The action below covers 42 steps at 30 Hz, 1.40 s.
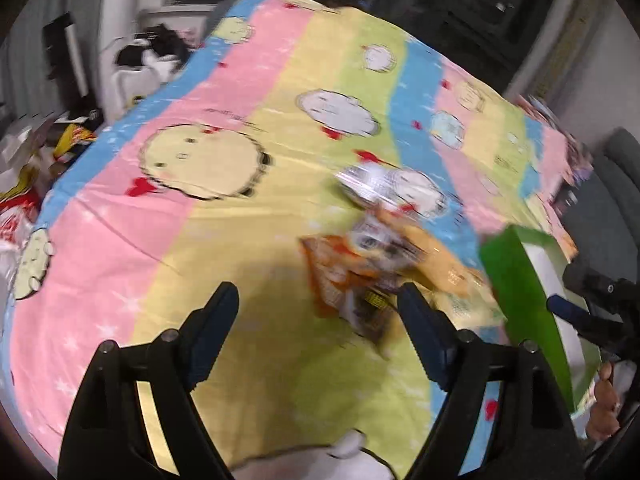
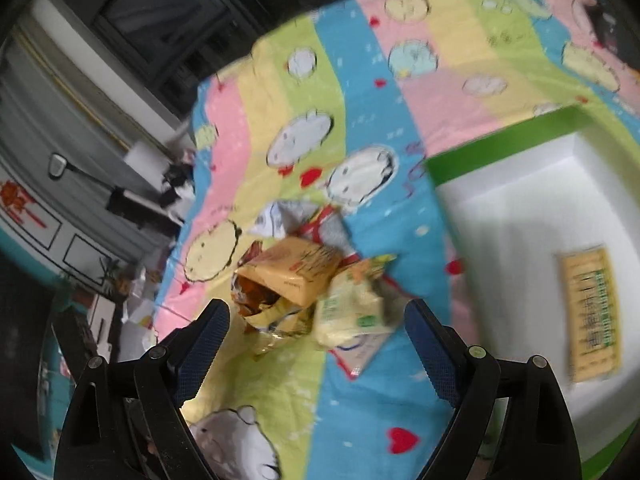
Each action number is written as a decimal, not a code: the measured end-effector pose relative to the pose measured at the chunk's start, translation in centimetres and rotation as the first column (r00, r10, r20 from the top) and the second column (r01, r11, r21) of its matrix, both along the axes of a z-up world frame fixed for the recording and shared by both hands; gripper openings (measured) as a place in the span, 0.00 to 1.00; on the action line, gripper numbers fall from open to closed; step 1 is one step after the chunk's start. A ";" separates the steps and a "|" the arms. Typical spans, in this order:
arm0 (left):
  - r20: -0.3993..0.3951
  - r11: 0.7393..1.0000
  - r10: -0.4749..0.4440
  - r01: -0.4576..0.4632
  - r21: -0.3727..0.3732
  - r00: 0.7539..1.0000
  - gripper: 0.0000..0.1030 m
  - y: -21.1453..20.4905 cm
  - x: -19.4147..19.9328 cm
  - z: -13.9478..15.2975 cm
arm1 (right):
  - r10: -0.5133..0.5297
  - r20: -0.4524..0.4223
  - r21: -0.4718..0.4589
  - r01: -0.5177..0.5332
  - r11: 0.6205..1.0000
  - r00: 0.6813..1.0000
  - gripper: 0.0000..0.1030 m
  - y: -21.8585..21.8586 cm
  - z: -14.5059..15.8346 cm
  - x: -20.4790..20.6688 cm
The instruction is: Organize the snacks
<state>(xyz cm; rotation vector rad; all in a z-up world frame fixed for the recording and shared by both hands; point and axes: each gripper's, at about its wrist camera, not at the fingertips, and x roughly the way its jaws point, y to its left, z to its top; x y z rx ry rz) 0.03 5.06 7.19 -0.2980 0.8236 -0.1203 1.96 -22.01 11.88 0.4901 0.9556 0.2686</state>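
Note:
A pile of snack packets (image 2: 304, 280) lies on a striped cartoon bedsheet (image 2: 360, 80): a yellow-orange bag (image 2: 292, 272), a pale yellow-green pack (image 2: 352, 304), a silver one (image 2: 280, 216) behind. The pile also shows in the left wrist view (image 1: 372, 256). A green box with a white inside (image 2: 516, 216) stands to the right and holds one yellow packet (image 2: 592, 316). It also shows in the left wrist view (image 1: 524, 280). My left gripper (image 1: 316, 300) is open and empty, just left of the pile. My right gripper (image 2: 316, 316) is open and empty, just before the pile.
The bedsheet (image 1: 200, 200) covers a bed. Bags and clutter (image 1: 40, 168) lie on the floor beyond its left edge. A white chair with dark clothes (image 1: 148, 56) stands behind. The right gripper's body (image 1: 600, 304) shows beside the box. Both views are blurred.

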 end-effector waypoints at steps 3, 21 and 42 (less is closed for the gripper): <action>-0.026 0.998 0.021 -0.023 -0.065 0.999 0.80 1.4 0.3 -0.1 | 0.020 -0.051 -0.003 -0.020 1.000 0.998 0.87 2.6 0.3 2.6; -0.044 0.995 0.099 -0.100 -0.023 0.994 0.80 4.4 0.4 -0.3 | -0.091 -0.326 -0.328 -0.022 0.944 0.941 0.53 14.3 -7.2 20.4; -0.057 0.999 0.030 -0.029 0.017 0.998 0.79 0.8 -0.1 -0.5 | 0.158 -0.073 -0.146 -0.167 0.975 0.985 0.45 7.1 0.7 -0.4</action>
